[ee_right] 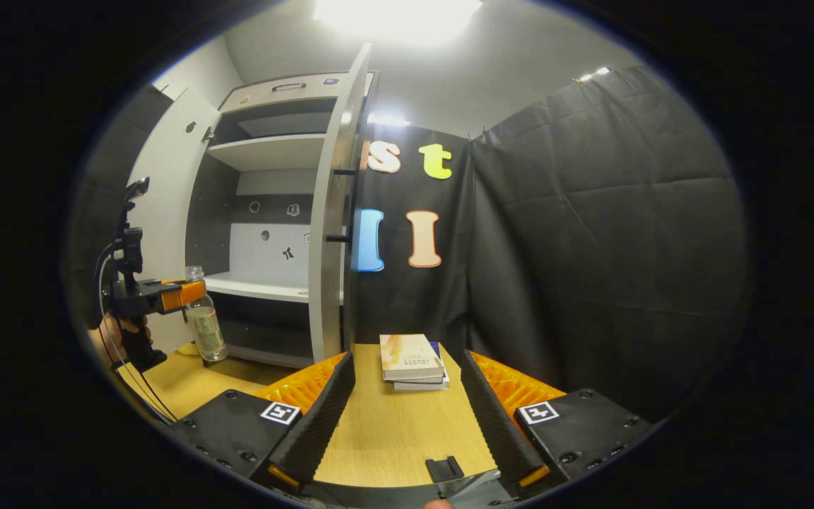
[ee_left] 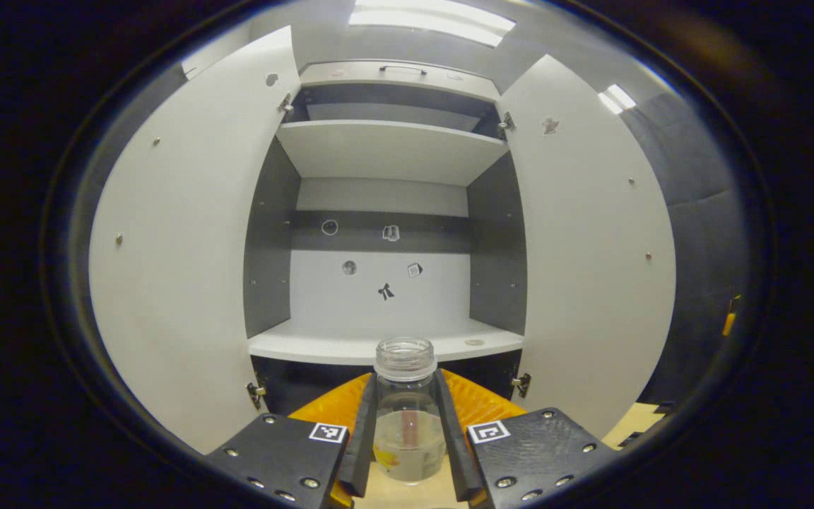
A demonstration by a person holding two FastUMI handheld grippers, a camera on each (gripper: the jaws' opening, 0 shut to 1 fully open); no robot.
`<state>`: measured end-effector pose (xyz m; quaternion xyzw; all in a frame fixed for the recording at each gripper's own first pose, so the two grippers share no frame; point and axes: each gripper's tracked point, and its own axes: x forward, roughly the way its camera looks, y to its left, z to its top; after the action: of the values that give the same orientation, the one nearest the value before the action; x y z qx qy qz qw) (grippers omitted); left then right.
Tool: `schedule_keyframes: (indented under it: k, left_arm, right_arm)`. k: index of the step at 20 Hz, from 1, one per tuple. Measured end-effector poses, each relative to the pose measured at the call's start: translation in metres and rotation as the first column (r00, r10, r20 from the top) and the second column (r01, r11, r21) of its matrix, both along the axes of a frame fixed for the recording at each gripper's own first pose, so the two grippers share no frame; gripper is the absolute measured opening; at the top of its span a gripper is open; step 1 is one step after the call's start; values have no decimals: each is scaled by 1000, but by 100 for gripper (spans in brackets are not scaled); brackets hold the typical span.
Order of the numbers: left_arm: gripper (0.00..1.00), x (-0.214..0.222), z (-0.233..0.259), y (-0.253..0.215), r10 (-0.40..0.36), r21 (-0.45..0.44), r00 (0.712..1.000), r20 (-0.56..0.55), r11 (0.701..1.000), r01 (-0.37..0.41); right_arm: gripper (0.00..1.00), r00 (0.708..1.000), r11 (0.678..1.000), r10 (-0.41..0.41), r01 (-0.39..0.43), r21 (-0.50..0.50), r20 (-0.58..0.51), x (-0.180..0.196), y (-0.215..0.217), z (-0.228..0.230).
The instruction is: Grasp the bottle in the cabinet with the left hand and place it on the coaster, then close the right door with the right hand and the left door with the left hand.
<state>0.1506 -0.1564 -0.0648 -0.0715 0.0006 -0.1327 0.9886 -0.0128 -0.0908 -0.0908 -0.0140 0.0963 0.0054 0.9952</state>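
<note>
1. I note a clear plastic bottle, uncapped, with pale liquid and a reddish label patch.
2. White cabinet doors; dark grey cabinet side walls; white shelves.
3. Small black stickers dot the back panel.
4. Light wood-grain tabletop.
5. Stacked books, beige cover on top.

No word, number or brand is showing legibly anywhere.

- Square black-and-white coded markers are sitting on the body of the left gripper, one per side. A like pair is sitting on the right gripper. None is carrying readable characters.
- Small picture stickers are sticking to the back wall of the cabinet; any print is too small to read.
- The bottle is wearing a pale label, too blurred to read.
- The books are showing no legible title.
</note>
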Motion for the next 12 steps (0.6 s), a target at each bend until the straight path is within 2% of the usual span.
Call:
schedule_keyframes:
  k: [12]
  left_arm:
    - [47,-38,-101,-14,-53,-11,994,-98,999,52]
  right_arm:
    - [96,997,999,33,-33,1,-74,-9,19,-38]
